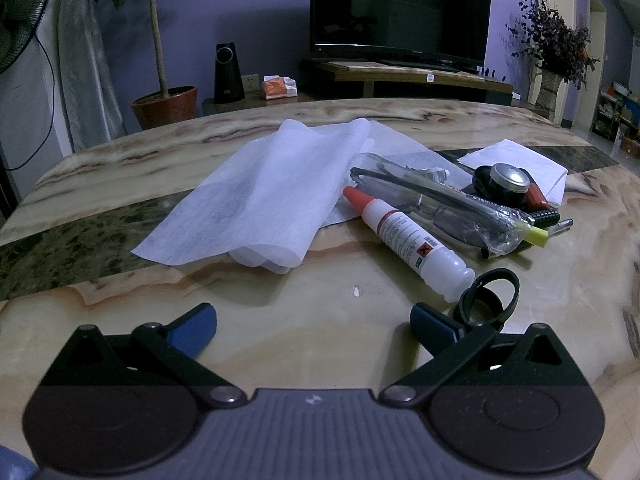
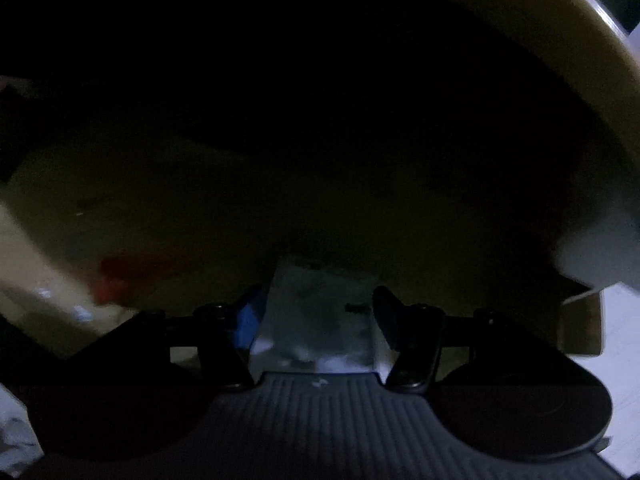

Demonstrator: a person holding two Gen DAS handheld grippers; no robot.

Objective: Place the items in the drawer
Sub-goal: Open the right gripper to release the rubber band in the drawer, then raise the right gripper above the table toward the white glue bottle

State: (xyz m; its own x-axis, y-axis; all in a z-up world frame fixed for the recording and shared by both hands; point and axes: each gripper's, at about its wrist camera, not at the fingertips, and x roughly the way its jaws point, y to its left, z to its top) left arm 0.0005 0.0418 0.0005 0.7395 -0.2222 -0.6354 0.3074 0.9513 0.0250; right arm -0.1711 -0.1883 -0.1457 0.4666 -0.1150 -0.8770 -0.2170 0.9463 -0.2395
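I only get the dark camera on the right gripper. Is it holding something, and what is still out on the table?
Observer: In the right wrist view the right gripper is shut on a pale, shiny packet; too dark to say what it is.
Operator: What does the other gripper have?
Observer: Nothing. The left gripper is open, low over the marble table.
Operator: What is near it?
Observer: A black strap loop lies right beside its right finger, and a white bottle with a red cap lies just beyond.
Operator: Anything else?
Observer: White tissue sheets, and a heap with bagged clear glasses and a yellow highlighter.
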